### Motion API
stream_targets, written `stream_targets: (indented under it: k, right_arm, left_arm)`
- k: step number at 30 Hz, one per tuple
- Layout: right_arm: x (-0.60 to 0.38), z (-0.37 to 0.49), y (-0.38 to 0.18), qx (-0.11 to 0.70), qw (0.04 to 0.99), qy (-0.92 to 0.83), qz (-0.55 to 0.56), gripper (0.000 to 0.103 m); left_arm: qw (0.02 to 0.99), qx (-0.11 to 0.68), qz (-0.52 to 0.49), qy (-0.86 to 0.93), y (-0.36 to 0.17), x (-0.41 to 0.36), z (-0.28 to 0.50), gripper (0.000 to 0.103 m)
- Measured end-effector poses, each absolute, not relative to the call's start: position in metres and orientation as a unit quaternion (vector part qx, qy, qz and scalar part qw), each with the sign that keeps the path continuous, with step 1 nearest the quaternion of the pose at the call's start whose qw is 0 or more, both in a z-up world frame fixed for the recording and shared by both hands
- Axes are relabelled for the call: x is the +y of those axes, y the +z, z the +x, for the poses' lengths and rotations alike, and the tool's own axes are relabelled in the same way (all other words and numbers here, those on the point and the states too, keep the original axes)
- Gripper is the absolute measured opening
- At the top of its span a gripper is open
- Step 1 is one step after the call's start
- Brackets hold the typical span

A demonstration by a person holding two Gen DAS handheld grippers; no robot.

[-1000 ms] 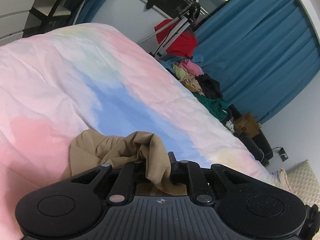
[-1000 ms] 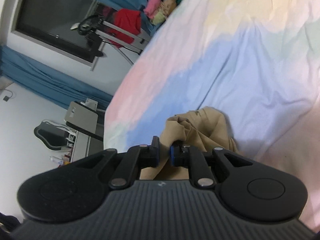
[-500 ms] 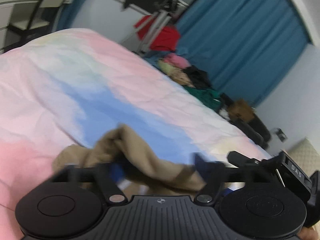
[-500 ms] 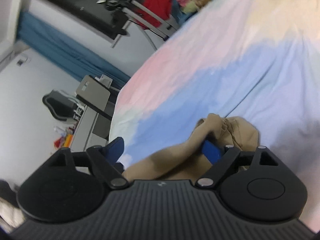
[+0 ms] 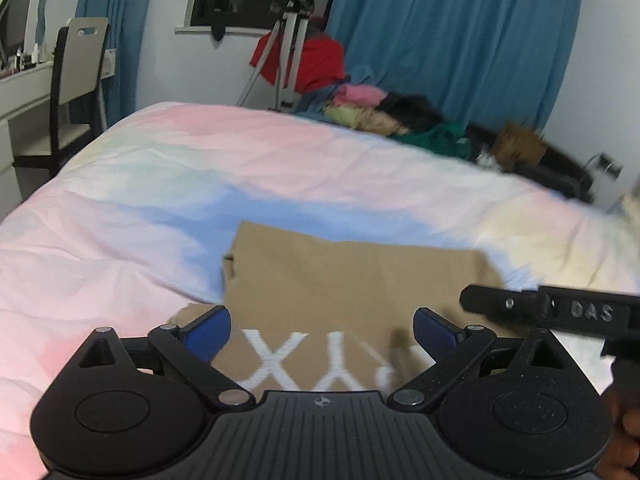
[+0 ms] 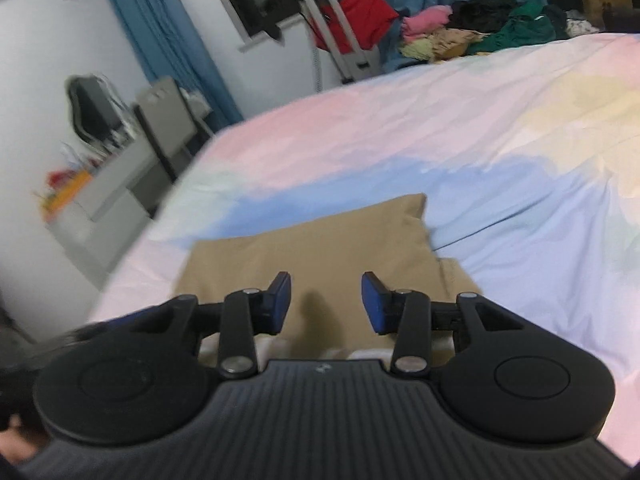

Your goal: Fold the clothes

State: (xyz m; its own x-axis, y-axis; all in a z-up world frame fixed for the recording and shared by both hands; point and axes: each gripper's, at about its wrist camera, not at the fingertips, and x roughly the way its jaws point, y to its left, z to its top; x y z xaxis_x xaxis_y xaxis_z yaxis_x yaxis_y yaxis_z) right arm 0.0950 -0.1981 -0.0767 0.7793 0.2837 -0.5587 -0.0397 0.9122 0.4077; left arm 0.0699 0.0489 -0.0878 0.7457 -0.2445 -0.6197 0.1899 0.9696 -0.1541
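A tan garment [image 5: 344, 280] with white lettering lies flat and folded on the pastel bedspread [image 5: 160, 184]. It also shows in the right wrist view [image 6: 320, 248]. My left gripper [image 5: 322, 330] is open and empty, just above the garment's near edge. My right gripper [image 6: 326, 300] is open and empty, also over the garment's near part. Part of the right gripper shows at the right of the left wrist view [image 5: 560, 312].
A pile of mixed clothes [image 5: 384, 116] lies beyond the bed's far edge, with a tripod [image 5: 288, 40] and red cloth [image 5: 316, 60] near blue curtains [image 5: 460, 40]. A chair [image 5: 76, 80] and desk stand at the left.
Both grippers let go of the tan garment and opened wide. The garment dropped from a bunched lift to lying flat on the bed. Both grippers tilted level and drew back.
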Motion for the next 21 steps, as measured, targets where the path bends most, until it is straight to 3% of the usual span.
stream_targets:
  k: [8, 21]
  right_arm:
    - [-0.189, 0.118, -0.098, 0.334, 0.928, 0.070, 0.151, 0.040]
    - [-0.190, 0.030, -0.058, 0.308, 0.934, 0.084, 0.157, 0.042]
  left_arm:
    - [0.925, 0.364, -0.041, -0.101, -0.098, 0.053, 0.083, 0.098]
    - [0.939, 0.324, -0.031, -0.108, -0.056, 0.054, 0.005, 0.098]
